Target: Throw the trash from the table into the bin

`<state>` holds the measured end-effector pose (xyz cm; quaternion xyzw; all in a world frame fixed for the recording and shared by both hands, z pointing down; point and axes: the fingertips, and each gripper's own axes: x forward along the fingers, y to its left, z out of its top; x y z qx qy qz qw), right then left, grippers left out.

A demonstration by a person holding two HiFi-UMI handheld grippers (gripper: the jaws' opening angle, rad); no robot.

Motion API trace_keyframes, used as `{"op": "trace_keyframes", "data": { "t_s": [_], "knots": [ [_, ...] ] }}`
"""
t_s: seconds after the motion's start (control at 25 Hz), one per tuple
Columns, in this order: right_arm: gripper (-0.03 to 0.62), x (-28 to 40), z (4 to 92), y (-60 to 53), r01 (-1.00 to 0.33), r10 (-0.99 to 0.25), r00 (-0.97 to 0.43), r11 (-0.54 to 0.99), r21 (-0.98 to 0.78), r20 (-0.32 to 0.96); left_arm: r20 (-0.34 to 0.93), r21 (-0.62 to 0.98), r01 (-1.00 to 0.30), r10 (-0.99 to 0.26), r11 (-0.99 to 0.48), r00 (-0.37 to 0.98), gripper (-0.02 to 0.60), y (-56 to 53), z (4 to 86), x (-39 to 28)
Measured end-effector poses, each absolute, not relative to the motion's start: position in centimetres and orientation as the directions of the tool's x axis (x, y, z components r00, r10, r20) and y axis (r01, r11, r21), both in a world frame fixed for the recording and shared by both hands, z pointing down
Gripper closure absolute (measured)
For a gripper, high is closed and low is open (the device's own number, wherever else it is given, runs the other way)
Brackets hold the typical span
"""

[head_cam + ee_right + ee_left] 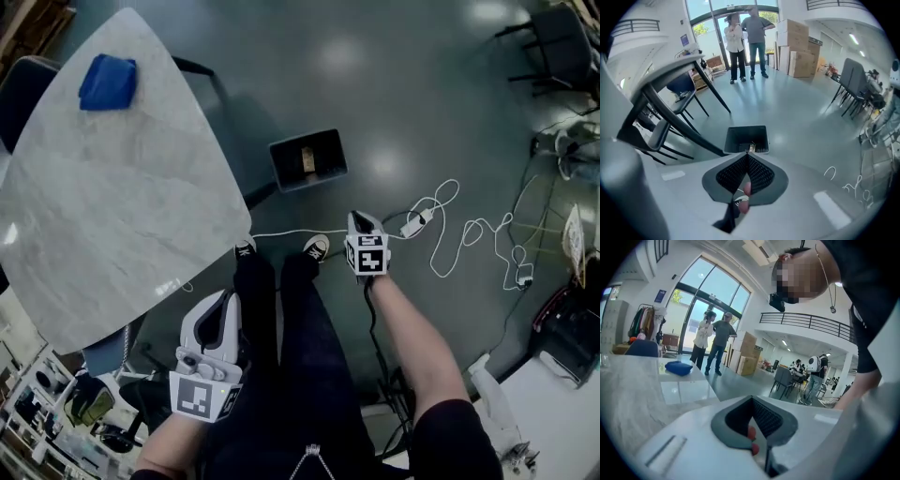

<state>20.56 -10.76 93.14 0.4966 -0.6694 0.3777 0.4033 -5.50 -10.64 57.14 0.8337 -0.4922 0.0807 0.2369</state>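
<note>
A dark square bin (307, 159) stands on the grey floor beside the marble table (112, 206), with a brownish piece of trash (307, 160) inside it. My right gripper (362, 223) hangs shut and empty above the floor, just right of the bin. In the right gripper view its jaws (747, 157) meet, pointing down at the bin (746, 139). My left gripper (227, 300) is shut too, held low by the table's near edge with nothing in it. The left gripper view has its tips (752, 401) closed together. A blue cloth (108, 82) lies on the table's far corner.
White cables (450, 225) snake over the floor right of the bin. Dark chairs (562, 37) stand at the far right, and another chair (670, 117) sits under the table. Two people (745, 37) stand by the glass doors, next to stacked cardboard boxes (799, 47).
</note>
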Motion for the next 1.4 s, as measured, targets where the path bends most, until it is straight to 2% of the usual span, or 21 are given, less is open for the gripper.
{"op": "trace_keyframes", "data": {
  "t_s": [0.2,0.32,0.44,0.6,0.92,1.16,1.4],
  "knots": [
    [0.565,21.2,78.0,-5.2,-0.976,-0.429,-0.216,0.070,-0.206,0.877,0.355,0.234,-0.873,-0.798,-0.429,0.487,0.581,-9.5,47.3,-8.4],
    [0.565,20.7,69.1,-5.4,-0.962,-0.520,-0.238,0.010,-0.272,0.820,0.303,0.201,-0.862,-0.807,-0.466,0.507,0.581,-10.0,41.5,-8.5],
    [0.566,20.1,59.6,-9.0,-0.949,-0.639,-0.263,0.036,-0.314,0.722,0.205,0.148,-0.835,-0.810,-0.530,0.550,0.581,-12.5,35.9,-7.2],
    [0.565,18.8,49.2,-8.4,-0.929,-0.731,-0.296,0.070,-0.364,0.615,0.098,0.055,-0.821,-0.815,-0.568,0.571,0.581,-13.1,28.5,-7.1],
    [0.566,16.8,32.4,-7.7,-0.908,-0.881,-0.320,0.180,-0.379,0.349,-0.042,0.006,-0.745,-0.745,-0.667,0.666,0.581,-13.0,22.5,-4.9],
    [0.566,15.7,25.4,-7.9,-0.912,-0.937,-0.293,0.215,-0.348,0.190,0.017,0.120,-0.695,-0.699,-0.709,0.715,0.581,-12.5,23.4,-1.9],
    [0.566,15.2,26.3,-7.1,-0.914,-0.935,-0.282,0.194,-0.356,0.215,0.013,0.134,-0.661,-0.666,-0.738,0.746,0.581,-11.5,23.5,-0.4]
  ]
}}
